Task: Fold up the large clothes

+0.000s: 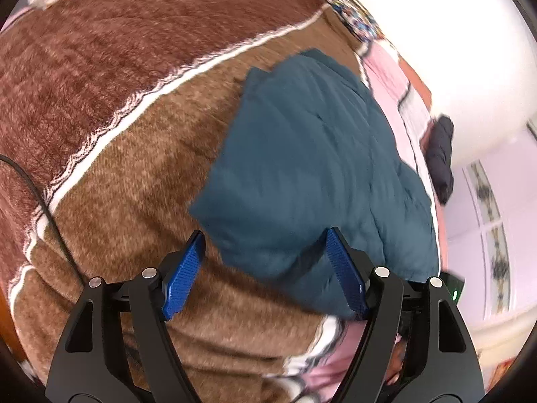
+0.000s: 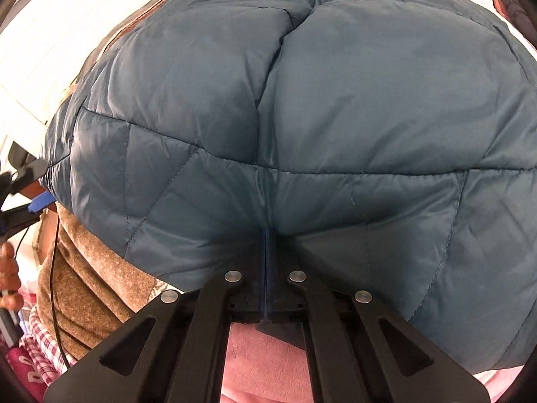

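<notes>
A teal quilted puffer jacket (image 1: 312, 168) lies folded on a brown fleece blanket (image 1: 134, 181) on a bed. My left gripper (image 1: 266, 238) is open and empty, its blue fingertips spread just above the jacket's near edge. In the right wrist view the jacket (image 2: 335, 100) fills the frame. My right gripper (image 2: 266, 235) is shut on the jacket's near edge, with the fabric pinched between its blue pads. The left gripper also shows in the right wrist view (image 2: 37, 201) at the jacket's left corner.
A black cable (image 1: 43, 208) runs over the blanket at the left. A dark garment (image 1: 441, 154) lies at the bed's right edge. Pink bedding (image 2: 261, 362) lies under my right gripper. White wall and tiled floor lie to the right of the bed.
</notes>
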The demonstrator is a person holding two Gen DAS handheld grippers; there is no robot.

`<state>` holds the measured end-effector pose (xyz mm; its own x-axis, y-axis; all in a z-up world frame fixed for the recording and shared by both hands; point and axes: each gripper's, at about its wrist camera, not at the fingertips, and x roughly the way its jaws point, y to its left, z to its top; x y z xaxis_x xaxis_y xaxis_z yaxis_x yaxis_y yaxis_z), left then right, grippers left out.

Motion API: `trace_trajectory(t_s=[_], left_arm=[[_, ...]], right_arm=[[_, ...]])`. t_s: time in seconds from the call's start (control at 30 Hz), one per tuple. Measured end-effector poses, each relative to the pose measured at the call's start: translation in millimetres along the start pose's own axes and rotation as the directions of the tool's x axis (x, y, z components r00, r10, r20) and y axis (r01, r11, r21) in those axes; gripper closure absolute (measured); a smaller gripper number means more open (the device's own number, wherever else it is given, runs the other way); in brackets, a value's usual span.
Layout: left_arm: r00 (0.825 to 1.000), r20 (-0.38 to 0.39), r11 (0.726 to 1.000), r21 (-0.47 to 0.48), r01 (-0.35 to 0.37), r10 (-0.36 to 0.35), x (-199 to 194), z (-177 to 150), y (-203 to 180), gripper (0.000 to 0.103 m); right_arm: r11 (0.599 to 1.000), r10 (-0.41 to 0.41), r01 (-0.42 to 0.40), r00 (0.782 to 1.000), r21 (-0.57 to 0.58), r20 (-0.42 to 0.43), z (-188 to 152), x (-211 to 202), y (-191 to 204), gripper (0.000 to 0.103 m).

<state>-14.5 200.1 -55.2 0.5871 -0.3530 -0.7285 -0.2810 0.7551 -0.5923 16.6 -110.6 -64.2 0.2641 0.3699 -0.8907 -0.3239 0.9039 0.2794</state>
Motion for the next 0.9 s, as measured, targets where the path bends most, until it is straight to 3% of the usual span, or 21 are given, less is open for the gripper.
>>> trace_trajectory(t_s=[0.17, 0.23, 0.3, 0.4, 0.57, 0.67, 0.77, 0.9], left_arm=[[0.999, 0.016, 0.998, -0.051, 0.039, -0.038, 17.0, 11.1, -2.7, 0.029], [0.999, 0.029, 0.996, -0.082, 0.026, -0.024, 21.9, 12.6, -1.4, 0.043], [0.999, 0.048, 0.997, -0.075, 0.017, -0.013, 22.1, 13.3, -3.5, 0.066], [0.997, 0.079, 1.000, -0.009, -0.002, 0.003, 16.5, 13.9, -15.1, 0.081], [0.994, 0.112, 0.997, 0.065, -0.029, 0.021, 7.2, 15.8, -25.1, 0.085], [0.993, 0.121, 0.997, 0.081, -0.021, 0.011, 0.9, 15.5, -27.0, 0.086], [0.990, 0.144, 0.991, 0.128, -0.026, 0.007, -7.1, 14.4, -35.8, 0.087], [0.983, 0.185, 0.977, 0.208, -0.034, -0.006, -20.5, 11.5, -53.3, 0.087]], right_arm=[[1.000, 0.008, -0.008, 1.000, 0.003, 0.004, -3.2, -1.8, -1.8, 0.103], [1.000, 0.012, -0.012, 1.000, 0.006, 0.005, -3.8, -2.1, -3.3, 0.103], [1.000, 0.019, -0.019, 1.000, 0.017, 0.006, -4.5, -6.5, -8.0, 0.103], [0.999, 0.023, -0.023, 1.000, 0.026, 0.013, -4.8, -12.1, -10.0, 0.103], [0.998, 0.053, -0.053, 0.998, 0.022, 0.029, -10.5, -41.2, -11.7, 0.103], [0.997, 0.074, -0.077, 0.993, 0.029, 0.095, -14.6, -70.9, -13.7, 0.103], [0.997, 0.047, -0.057, 0.982, 0.051, 0.181, -3.8, -99.4, -25.9, 0.103], [0.996, 0.047, -0.062, 0.976, 0.062, 0.214, 31.2, -101.2, -36.9, 0.103]])
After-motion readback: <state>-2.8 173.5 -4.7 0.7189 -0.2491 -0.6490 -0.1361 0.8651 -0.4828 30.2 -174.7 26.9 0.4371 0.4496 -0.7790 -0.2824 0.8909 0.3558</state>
